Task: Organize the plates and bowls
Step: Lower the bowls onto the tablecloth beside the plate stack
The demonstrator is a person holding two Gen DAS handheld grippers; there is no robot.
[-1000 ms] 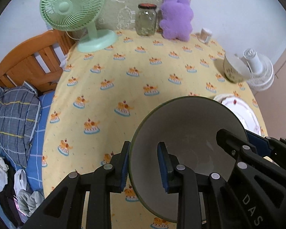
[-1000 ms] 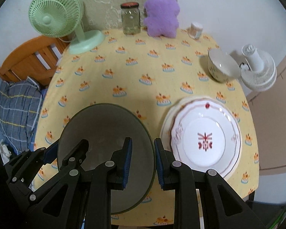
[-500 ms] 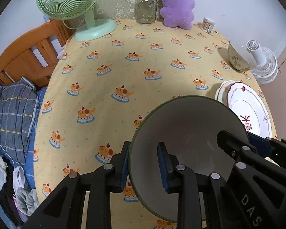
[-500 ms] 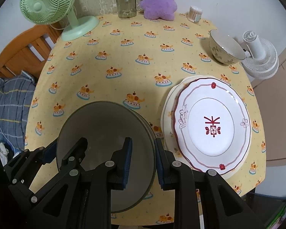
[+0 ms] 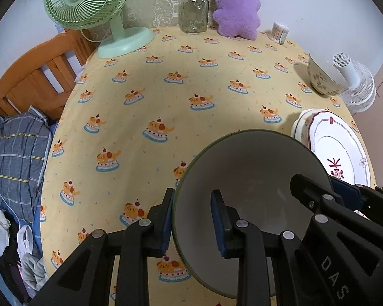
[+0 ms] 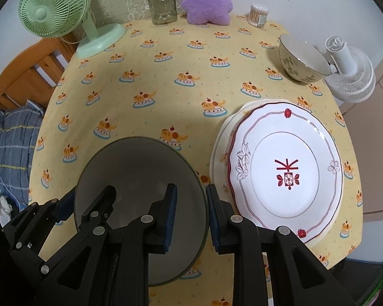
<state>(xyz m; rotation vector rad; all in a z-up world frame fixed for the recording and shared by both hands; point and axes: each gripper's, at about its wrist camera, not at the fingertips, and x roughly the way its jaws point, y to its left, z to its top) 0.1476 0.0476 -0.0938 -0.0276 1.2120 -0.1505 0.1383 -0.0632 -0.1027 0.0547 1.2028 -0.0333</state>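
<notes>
We hold the grey bowl (image 5: 250,178) with the dark green rim between us, above the near part of the tabletop (image 5: 191,81) and its yellow cake-print cloth. Our left claw (image 5: 191,219) pinches the bowl's left wall, one pad outside and one inside. Our right claw (image 6: 190,211) is clamped on the opposite wall in the same way. Just right of the bowl lies a stack of plates (image 6: 286,170); the top one is white with a red border and a red motif. Farther back on the right stands a floral bowl (image 6: 302,61). Along the far edge stand a green fan (image 5: 94,7), a glass jar (image 5: 194,11) and a purple plush toy (image 5: 236,6).
</notes>
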